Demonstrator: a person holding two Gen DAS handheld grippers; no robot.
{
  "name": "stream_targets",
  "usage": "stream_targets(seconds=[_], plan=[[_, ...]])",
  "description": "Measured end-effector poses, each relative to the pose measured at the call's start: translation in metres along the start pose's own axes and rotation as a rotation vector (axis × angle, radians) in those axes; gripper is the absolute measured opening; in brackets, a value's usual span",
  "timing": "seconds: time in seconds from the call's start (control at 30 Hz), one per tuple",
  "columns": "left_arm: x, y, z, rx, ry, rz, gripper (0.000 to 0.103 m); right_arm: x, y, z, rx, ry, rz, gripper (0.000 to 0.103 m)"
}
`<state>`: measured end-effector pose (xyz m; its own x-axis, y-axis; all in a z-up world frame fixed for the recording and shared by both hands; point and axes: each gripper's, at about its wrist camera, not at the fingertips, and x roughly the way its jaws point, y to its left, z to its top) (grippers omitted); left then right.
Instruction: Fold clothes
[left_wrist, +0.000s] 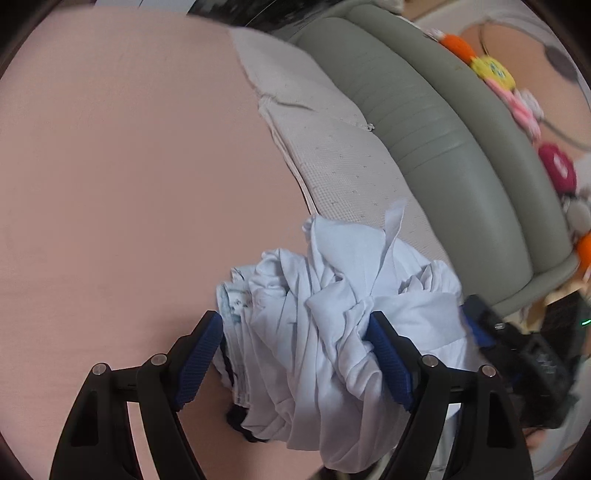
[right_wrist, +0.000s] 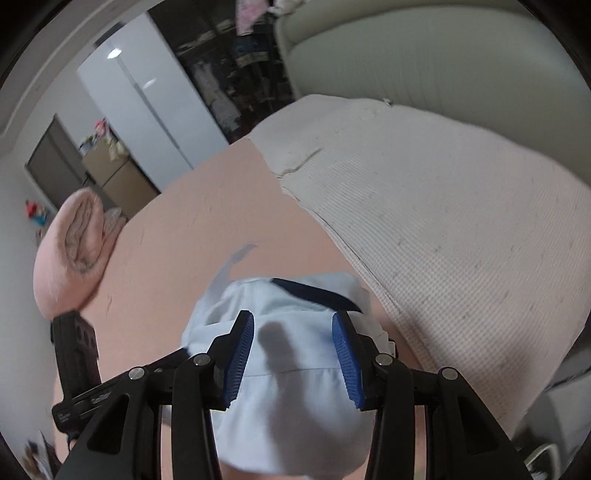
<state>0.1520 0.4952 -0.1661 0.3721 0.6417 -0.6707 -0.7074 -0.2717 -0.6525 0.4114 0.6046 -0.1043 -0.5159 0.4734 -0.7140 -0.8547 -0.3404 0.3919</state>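
The left gripper (left_wrist: 295, 354) points down at the bed, and its two blue pads stand wide apart. A bunched-up pale blue garment (left_wrist: 332, 332) sits between them. The right pad touches the cloth, but the left pad only stands just beside its edge, so the claw looks let go, not squeezing. The cloth is a crumpled heap, longer from near to far, with a dark trim at its near edge and a thin strip sticking up at the far end.

The right gripper (right_wrist: 293, 354) also tilts down. Its pads are partly apart, above a smooth part of the garment (right_wrist: 288, 387), and they do not pinch it. Its shadow falls on the cloth.

The garment lies on the pink sheet (left_wrist: 129, 166), near a white quilted pad (left_wrist: 332, 147).

Only the left view shows the grey-green headboard (left_wrist: 424, 122) and bright plush toys (left_wrist: 495, 70) behind it. Only the right view shows a rolled pink blanket (right_wrist: 74, 247) and a white wardrobe (right_wrist: 140, 96) far away.
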Motion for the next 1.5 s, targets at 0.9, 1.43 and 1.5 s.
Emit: stream_targets(seconds=[0.9,1.43,1.5], plan=[[-0.071,-0.066,-0.012,0.298,-0.263,-0.014,0.083,-0.033,0.011,-0.018,0.028,-0.126,0.017,0.063],[0.004,-0.054,-0.018,0.321,0.003,0.055,0.083,0.018,-0.004,-0.061,-0.001,0.041,-0.146,0.066],[-0.007,-0.063,-0.009,0.338,-0.043,0.047,0.083,0.017,-0.005,-0.056,-0.01,0.046,-0.131,0.066]])
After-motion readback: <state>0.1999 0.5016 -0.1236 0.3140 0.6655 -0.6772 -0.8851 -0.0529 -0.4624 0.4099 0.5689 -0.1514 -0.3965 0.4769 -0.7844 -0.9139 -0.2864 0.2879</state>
